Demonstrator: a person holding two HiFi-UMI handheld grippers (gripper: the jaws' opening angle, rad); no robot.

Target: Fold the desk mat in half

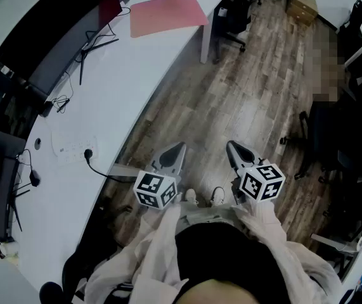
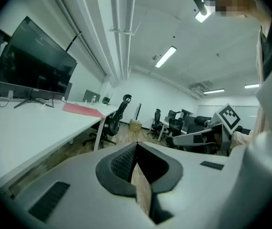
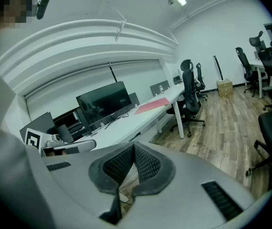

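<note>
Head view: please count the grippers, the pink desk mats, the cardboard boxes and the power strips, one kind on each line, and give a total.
grippers: 2 (left gripper, right gripper)
desk mat: 1
cardboard box: 1
power strip: 1
Total: 5

Salmon-red desk mat [image 1: 168, 14] on a white desk [image 1: 104, 100], over a grey-brown wood-grain floor [image 1: 257, 87]; black-and-white square markers on the grey left gripper [image 1: 179, 147] and right gripper [image 1: 231, 145].

loc: office | evid: long wht desk [image 1: 120, 81], monitor [image 3: 103, 100], swivel chairs [image 3: 189, 93]
</note>
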